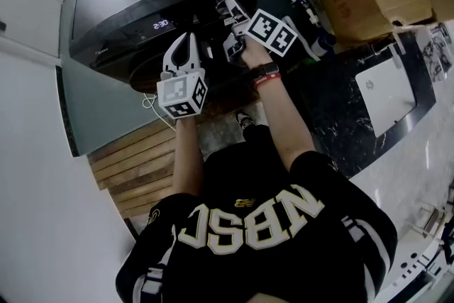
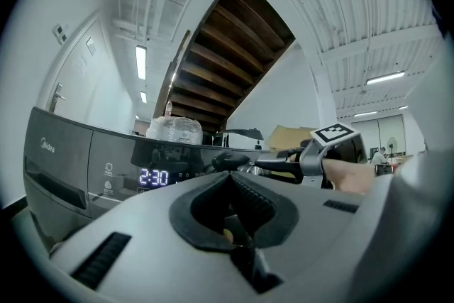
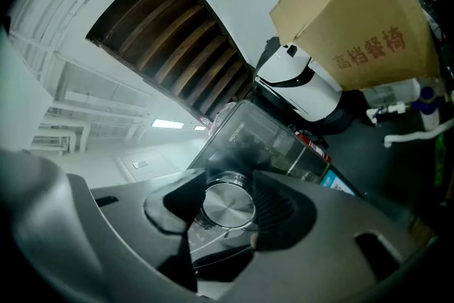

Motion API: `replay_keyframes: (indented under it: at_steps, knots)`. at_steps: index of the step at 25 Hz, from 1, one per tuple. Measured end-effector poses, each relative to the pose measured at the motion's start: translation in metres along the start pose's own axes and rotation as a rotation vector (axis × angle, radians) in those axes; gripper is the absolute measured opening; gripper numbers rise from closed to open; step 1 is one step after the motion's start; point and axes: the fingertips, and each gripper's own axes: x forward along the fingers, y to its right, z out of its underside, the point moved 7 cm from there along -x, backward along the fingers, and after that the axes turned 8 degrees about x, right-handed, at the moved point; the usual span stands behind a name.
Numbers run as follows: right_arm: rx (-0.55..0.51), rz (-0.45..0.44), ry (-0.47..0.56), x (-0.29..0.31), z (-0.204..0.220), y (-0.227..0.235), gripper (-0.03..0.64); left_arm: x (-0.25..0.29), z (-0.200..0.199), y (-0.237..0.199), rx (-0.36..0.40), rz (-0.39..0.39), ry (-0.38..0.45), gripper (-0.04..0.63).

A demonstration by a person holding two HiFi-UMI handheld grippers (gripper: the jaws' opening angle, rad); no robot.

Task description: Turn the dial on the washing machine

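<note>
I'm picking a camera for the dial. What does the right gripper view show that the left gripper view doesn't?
Right only: the silver face of the dial, held between the jaws of the right tool. Left only: the display reading 2:30 and the shut, empty left tool. Both: the washing machine, the wooden stairs overhead and a cardboard box.

I read 2:30 on the washing machine (image 2: 67,174) display (image 2: 153,177), at 8 o'clock. The cardboard box (image 3: 355,18), at 2 o'clock, carries 高档餐椅. The shirt (image 1: 255,220) says NBSC.
</note>
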Motion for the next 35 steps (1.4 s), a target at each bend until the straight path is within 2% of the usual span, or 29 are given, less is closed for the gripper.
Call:
replay_keyframes:
  at_steps: [8,15,18,23,26,31,35]
  knots:
    - [0.189,-0.024,0.023,-0.001,0.001,0.01,0.21,0.004,0.0,0.002,-0.008,0.017,0.001,0.011]
    - [0.569,-0.07,0.076,-0.002,0.01,0.032,0.215,0.004,0.002,-0.002,-0.015,0.014,-0.007,0.011]
    - [0.609,-0.073,0.073,-0.001,0.012,0.034,0.217,0.003,0.004,-0.003,-0.017,0.011,-0.009,0.011]
    - [0.552,-0.081,0.042,-0.001,0.008,0.033,0.216,0.003,0.004,-0.004,-0.017,0.005,-0.009,0.011]
    - [0.47,-0.111,0.001,-0.004,0.002,0.031,0.231,0.002,-0.001,-0.006,-0.015,-0.004,0.0,0.011]
    - [0.182,-0.143,-0.038,-0.02,-0.01,0.012,0.23,-0.001,-0.012,-0.012,0.005,-0.027,0.02,0.011]
    - [-0.137,-0.126,-0.063,-0.034,-0.009,-0.008,0.218,-0.004,-0.021,-0.017,0.01,-0.046,0.039,0.011]
